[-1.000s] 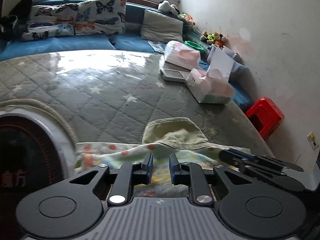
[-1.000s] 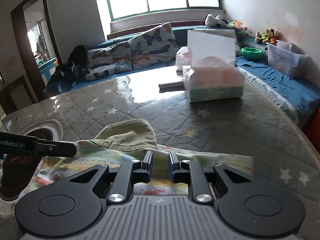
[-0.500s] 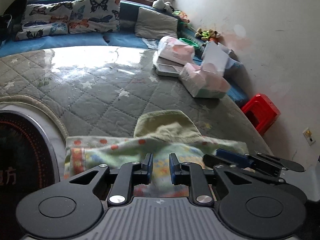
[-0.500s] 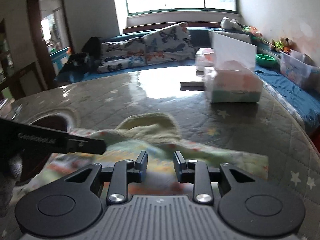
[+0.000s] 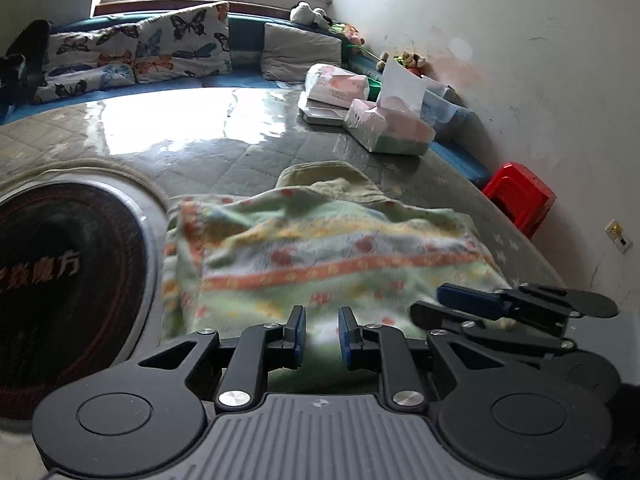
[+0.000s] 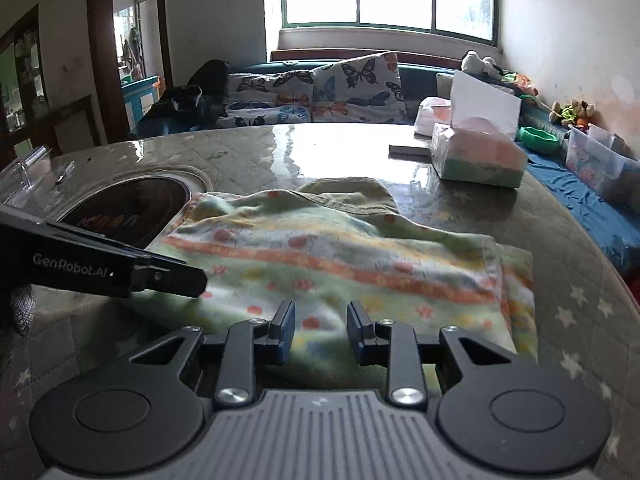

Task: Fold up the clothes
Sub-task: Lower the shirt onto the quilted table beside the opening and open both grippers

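Cloth of a soft, fuzzy weave, the pale green towel [image 5: 332, 256] with orange bands and red dots is laid folded in a rough rectangle on the quilted grey table cover [image 5: 256, 160], which is stitched in diamonds, scattered with pale stars and overlaid by a glossy film. A plainer olive cloth [image 5: 332, 180] with a rounded edge is seen poking out from under the towel's far side. To the towel's left, a round dark insert [image 5: 60, 264] with a pale ring and red lettering is set into the table. The left gripper [image 5: 322, 332] is held low at the towel's near edge, its blue-padded black fingers parted by a narrow gap with nothing pinched between them. The right gripper [image 6: 320, 328] is held likewise at the near edge, its fingers spread a little wider and also empty; in the left view it [image 5: 480, 308] is seen from the side over the towel's right corner. Boxy tissue packs in shiny plastic wrap [image 6: 476, 152] stand on the far right of the table. Butterfly-printed cushions [image 6: 316, 92] are propped along a blue bench under the window, and a red plastic stool [image 5: 520, 196] is seen by the wall.
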A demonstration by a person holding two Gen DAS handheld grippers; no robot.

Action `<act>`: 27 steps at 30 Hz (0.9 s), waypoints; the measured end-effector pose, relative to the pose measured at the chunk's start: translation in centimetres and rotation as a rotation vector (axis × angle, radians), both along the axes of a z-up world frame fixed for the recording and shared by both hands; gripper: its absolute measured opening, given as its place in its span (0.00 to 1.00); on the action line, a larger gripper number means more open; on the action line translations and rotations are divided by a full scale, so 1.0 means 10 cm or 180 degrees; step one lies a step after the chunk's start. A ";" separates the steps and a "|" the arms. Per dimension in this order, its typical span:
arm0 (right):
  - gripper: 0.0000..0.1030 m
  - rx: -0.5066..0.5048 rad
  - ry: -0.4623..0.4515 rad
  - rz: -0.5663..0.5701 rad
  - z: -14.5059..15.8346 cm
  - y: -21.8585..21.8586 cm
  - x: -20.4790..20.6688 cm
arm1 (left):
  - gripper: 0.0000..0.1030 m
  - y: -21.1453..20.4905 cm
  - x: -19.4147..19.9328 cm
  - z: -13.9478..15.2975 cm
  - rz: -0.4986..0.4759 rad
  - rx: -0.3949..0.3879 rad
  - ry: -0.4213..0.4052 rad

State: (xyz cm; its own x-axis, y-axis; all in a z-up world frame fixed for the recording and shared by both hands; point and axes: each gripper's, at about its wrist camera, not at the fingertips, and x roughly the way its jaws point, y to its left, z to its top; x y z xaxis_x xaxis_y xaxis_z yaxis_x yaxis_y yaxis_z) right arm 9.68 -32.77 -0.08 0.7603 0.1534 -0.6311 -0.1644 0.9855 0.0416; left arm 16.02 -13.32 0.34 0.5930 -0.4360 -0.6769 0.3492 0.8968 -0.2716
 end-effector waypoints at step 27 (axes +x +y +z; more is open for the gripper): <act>0.40 0.0145 -0.0074 -0.0786 -0.05 -0.61 -0.43 | 0.49 0.04 -0.38 0.02 0.0139 0.0048 0.0001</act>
